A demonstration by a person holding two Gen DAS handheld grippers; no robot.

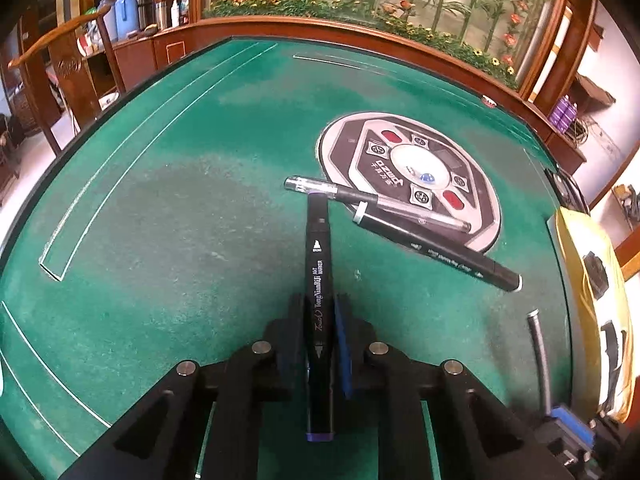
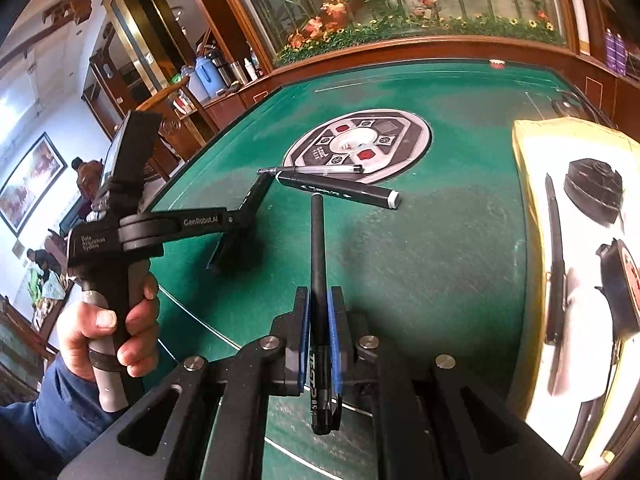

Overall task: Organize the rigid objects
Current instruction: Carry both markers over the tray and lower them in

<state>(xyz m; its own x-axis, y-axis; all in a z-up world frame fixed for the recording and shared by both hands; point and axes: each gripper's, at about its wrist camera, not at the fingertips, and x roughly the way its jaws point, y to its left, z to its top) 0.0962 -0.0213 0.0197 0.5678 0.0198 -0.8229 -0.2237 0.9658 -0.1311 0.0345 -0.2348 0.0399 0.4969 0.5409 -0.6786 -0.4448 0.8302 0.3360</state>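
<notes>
While the left gripper (image 1: 320,320) clamps a black marker (image 1: 319,280) printed "Touch TongNianRiJi ART MARKER", tip toward a clear pen (image 1: 376,204) on the green table (image 1: 160,200), the right gripper (image 2: 319,312) pinches a slim black pen (image 2: 317,248) marked "TGTP 0.5". Second marker (image 2: 340,190) lies beside the round centre panel (image 2: 416,136). Left handle reads "GenRobot.AI".

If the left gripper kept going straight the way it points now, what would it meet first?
Probably the clear pen: the art marker clamped in the left gripper already has its far tip at that pen; depth hides whether they touch.
</notes>
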